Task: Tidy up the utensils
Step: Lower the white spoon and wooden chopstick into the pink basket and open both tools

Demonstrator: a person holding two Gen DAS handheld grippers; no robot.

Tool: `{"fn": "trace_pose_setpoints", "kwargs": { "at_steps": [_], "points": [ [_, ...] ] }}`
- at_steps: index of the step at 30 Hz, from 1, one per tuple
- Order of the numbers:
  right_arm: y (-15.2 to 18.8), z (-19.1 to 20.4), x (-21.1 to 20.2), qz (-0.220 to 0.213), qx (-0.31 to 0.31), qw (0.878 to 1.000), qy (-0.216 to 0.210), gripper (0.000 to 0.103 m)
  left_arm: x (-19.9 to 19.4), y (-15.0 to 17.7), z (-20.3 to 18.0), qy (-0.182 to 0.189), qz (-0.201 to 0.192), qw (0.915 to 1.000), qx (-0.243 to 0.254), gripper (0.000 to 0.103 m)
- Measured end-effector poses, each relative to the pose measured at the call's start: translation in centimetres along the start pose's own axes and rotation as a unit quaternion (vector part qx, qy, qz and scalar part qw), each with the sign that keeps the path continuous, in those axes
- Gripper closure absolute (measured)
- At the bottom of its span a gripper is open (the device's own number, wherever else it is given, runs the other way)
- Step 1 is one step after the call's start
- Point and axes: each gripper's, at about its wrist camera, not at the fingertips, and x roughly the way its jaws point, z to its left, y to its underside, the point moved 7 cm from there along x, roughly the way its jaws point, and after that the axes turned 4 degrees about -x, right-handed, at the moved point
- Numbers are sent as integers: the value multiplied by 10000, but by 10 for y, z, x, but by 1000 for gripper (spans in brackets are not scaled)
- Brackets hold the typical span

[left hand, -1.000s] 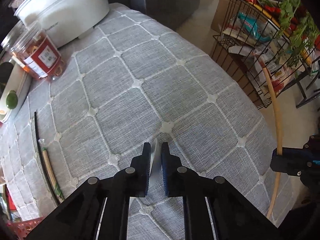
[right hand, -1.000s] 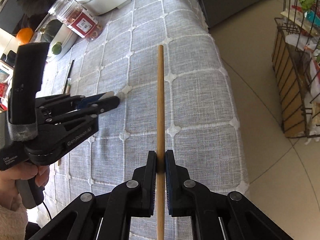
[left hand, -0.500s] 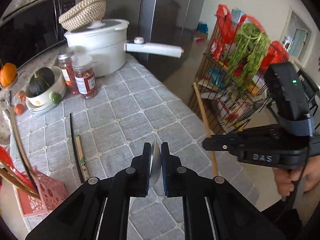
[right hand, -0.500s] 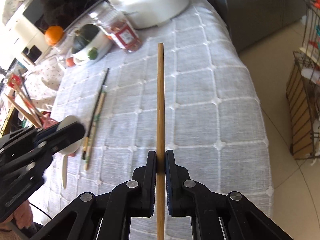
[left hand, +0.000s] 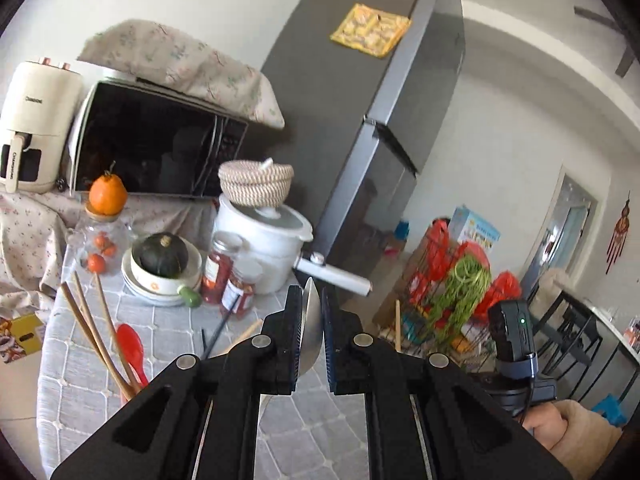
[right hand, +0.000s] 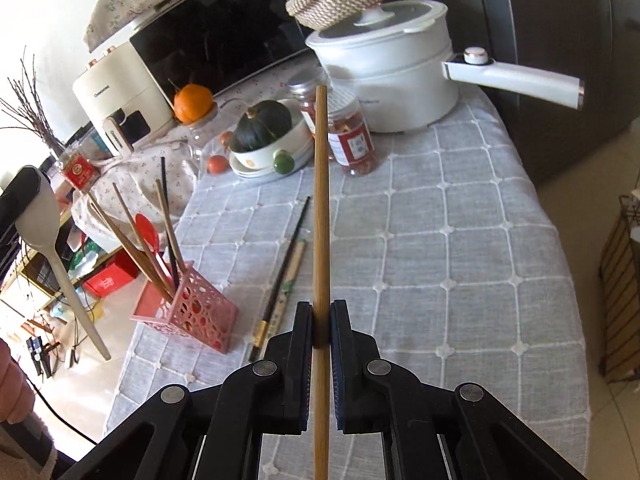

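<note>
My left gripper (left hand: 311,312) is shut on a pale spoon (left hand: 313,320), seen edge-on between its pads. In the right wrist view that spoon (right hand: 40,216) hangs bowl-up at the far left, off the table's edge. My right gripper (right hand: 321,328) is shut on a long wooden chopstick (right hand: 321,200) that points away over the grey tablecloth (right hand: 440,240). A pink holder (right hand: 188,312) stands at the table's left edge with several chopsticks and a red spoon (right hand: 147,232) in it. A black chopstick (right hand: 286,268) and a bamboo one (right hand: 291,280) lie loose beside it.
At the back of the table stand a white pot (right hand: 384,68) with a long handle, two jars (right hand: 354,136) and a bowl holding a dark squash (right hand: 264,128). A microwave (left hand: 152,144) and a fridge (left hand: 372,120) rise behind. A wire rack (right hand: 620,300) is on the floor, right.
Both grippers have risen and tipped upward, each keeping its hold. The left view swung from the tablecloth to the back of the room. The pink holder came into the right view.
</note>
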Motion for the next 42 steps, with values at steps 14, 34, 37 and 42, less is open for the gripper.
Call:
{"fn": "trace_pose_setpoints", "kwargs": {
  "at_steps": [14,34,37,42],
  "points": [
    [-36,66,29,-600,-324,9974,-243,96,48,9,96,-643,-51,9974,-320,93],
    [-59,122,25,-1719,-470,9820,-624,96,15,55,134,-2036,1586,9624,-848,59],
    [-62,131,29,-1829,-480,9800,-616,96,3,63,135,-2518,1867,9480,-547,57],
    [-65,145,45,-1935,-569,9784,-444,96,-9,73,144,-2976,2162,9296,-225,54]
  ]
}}
